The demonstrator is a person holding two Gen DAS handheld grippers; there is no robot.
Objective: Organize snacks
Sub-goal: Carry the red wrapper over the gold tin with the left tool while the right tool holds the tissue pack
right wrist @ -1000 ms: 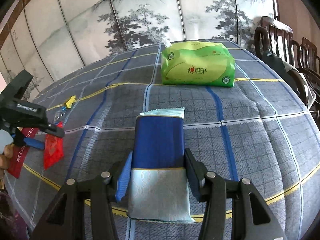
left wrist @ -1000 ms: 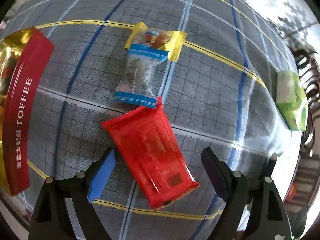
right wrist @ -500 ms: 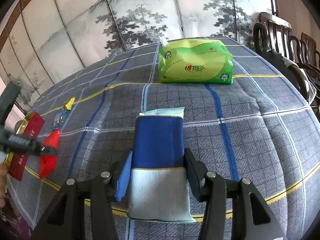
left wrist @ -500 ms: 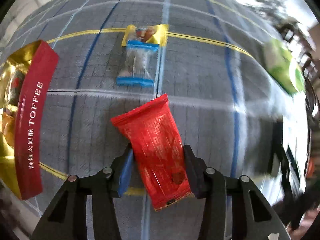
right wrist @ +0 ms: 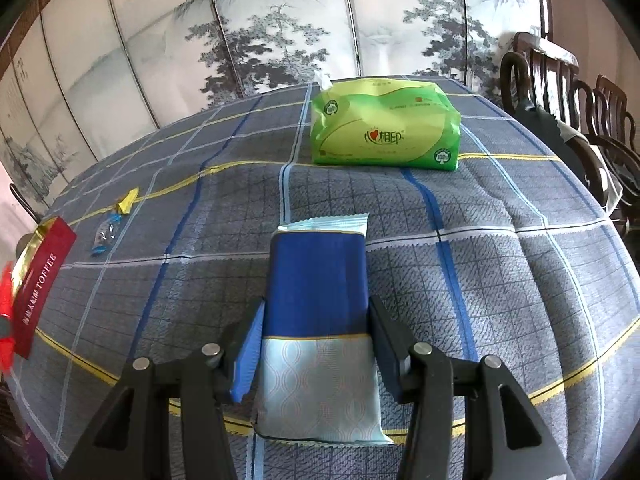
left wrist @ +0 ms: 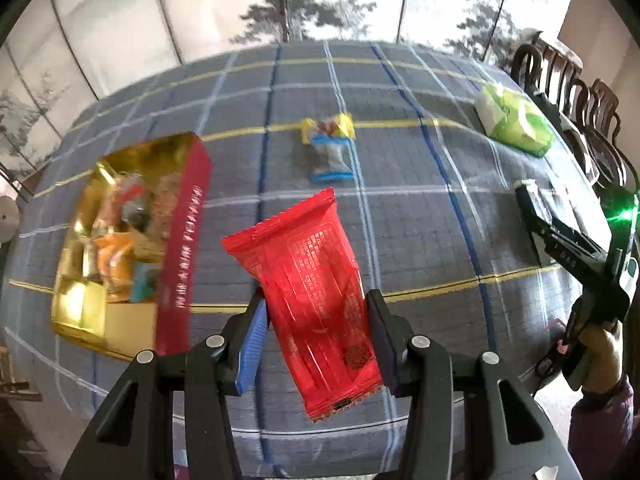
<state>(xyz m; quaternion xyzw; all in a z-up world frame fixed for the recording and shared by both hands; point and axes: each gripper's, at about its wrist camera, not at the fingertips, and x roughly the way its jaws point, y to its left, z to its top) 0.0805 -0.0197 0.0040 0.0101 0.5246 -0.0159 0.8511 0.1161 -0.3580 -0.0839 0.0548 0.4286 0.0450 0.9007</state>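
My left gripper (left wrist: pixel 318 334) is shut on a red snack packet (left wrist: pixel 310 292), held in the air above the plaid tablecloth. To its left sits an open gold and red toffee box (left wrist: pixel 132 236) with several sweets inside. My right gripper (right wrist: pixel 316 344) is shut on a blue and pale-blue snack packet (right wrist: pixel 318 300) low over the cloth. A clear sweet with blue ends (left wrist: pixel 332 158) and a yellow-wrapped sweet (left wrist: pixel 328 128) lie farther back on the cloth. In the right wrist view the toffee box (right wrist: pixel 38 276) stands at the far left, with the clear sweet (right wrist: pixel 105 234) beyond it.
A green tissue pack (right wrist: pixel 386 130) lies at the back of the table (right wrist: pixel 500 280). Dark wooden chairs (right wrist: pixel 576 108) stand along the right side. A painted folding screen (right wrist: pixel 280 28) backs the table. The hand with the right gripper (left wrist: pixel 568 256) shows at the right of the left wrist view.
My left gripper closed on the red packet, lifted it off the cloth and swung toward the toffee box. The right gripper and its blue packet stayed still.
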